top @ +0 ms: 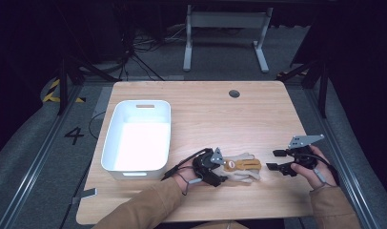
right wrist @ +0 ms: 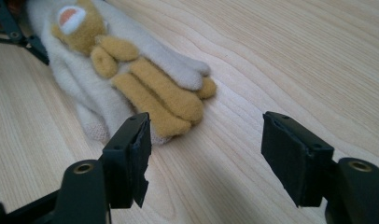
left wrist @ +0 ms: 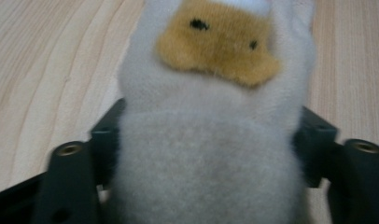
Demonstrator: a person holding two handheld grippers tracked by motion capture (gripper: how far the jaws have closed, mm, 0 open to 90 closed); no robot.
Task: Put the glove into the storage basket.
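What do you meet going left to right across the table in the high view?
White bin → left tongs, shut on the glove's cuff → glove → right tongs, open, clear of the glove.

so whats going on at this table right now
A person at a wooden table holds a gripper in each hand. The left gripper has its jaws closed around the cuff end of a fluffy cream glove with tan fingers and a bear patch, which lies flat on the table. The right gripper is open, just short of the glove's fingertips and not touching them. A white plastic bin sits to the left.
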